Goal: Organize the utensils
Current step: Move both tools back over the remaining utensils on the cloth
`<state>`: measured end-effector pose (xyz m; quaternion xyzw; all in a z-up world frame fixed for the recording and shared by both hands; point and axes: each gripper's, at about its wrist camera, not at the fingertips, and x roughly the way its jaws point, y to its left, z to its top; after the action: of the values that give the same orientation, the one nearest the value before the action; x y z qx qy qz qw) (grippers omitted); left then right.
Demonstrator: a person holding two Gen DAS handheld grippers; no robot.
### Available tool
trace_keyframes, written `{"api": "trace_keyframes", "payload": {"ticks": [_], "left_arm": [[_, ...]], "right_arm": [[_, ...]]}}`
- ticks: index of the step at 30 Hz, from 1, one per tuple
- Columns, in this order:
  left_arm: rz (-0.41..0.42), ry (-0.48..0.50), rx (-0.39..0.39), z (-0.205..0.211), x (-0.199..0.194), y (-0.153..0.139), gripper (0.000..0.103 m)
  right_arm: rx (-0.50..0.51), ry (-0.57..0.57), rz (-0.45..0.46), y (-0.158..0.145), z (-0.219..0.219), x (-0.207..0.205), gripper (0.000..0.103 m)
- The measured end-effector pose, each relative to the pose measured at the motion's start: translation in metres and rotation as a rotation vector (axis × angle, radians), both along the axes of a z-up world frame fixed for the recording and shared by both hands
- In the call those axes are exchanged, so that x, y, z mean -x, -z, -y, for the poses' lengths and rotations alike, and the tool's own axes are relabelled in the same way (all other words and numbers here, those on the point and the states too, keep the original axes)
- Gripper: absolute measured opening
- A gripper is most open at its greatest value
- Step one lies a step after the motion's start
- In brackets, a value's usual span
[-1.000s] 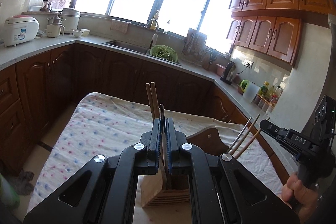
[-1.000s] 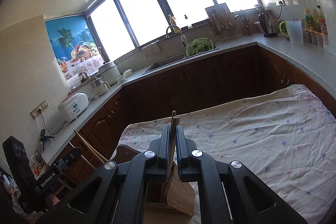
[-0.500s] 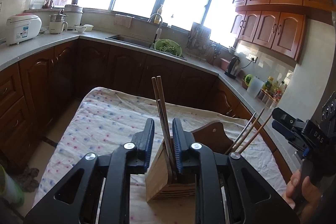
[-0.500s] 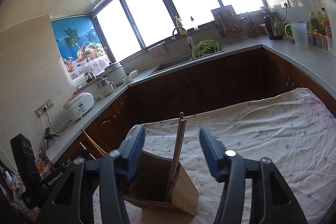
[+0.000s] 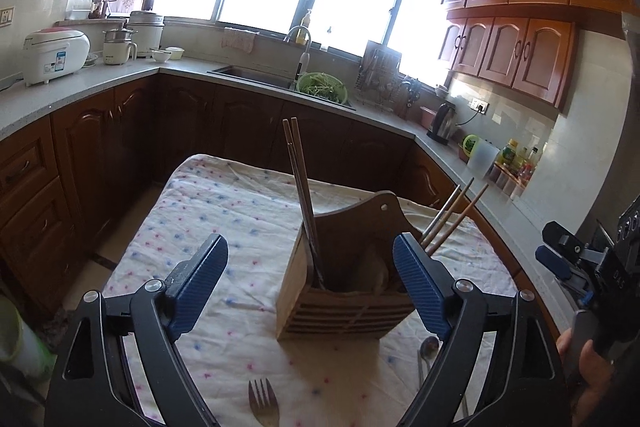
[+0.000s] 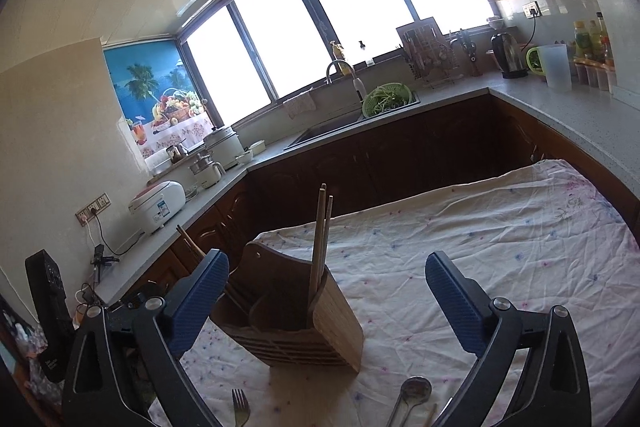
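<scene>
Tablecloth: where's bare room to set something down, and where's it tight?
Free: the tablecloth right of the wooden holder out to its far edge, and the strip left of the holder in the left wrist view. Crowded: the near edge, where the fork and spoon lie just in front of the holder, between both opening, empty tongs.

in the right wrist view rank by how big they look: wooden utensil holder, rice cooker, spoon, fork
1. wooden utensil holder, clearly largest.
2. rice cooker, though it sits far back on the counter, so it looks smaller than it likely is.
3. spoon and fork: both cut off by the frame edge, too close to rank.
</scene>
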<state>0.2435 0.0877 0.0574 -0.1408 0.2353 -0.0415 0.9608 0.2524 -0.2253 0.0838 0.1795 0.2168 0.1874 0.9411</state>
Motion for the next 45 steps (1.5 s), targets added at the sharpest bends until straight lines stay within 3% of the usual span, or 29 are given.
{"api": "trace_keyframes", "payload": {"ticks": [20, 34, 37, 45], "left_arm": [[-0.161, 0.131, -0.021, 0.054, 0.061, 0.056, 0.087], [-0.232, 0.194, -0.054, 0.082, 0.065, 0.077, 0.087], [-0.243, 0.206, -0.058, 0.087, 0.060, 0.080, 0.087], [-0.271, 0.260, -0.083, 0.103, 0.045, 0.088, 0.087]], "right_arm": [[0.072, 0.126, -0.154, 0.064, 0.066, 0.106, 0.100], [0.123, 0.130, -0.212, 0.091, 0.068, 0.120, 0.099], [0.148, 0.124, -0.224, 0.093, 0.063, 0.117, 0.093], [0.178, 0.099, -0.295, 0.108, 0.056, 0.101, 0.059]]}}
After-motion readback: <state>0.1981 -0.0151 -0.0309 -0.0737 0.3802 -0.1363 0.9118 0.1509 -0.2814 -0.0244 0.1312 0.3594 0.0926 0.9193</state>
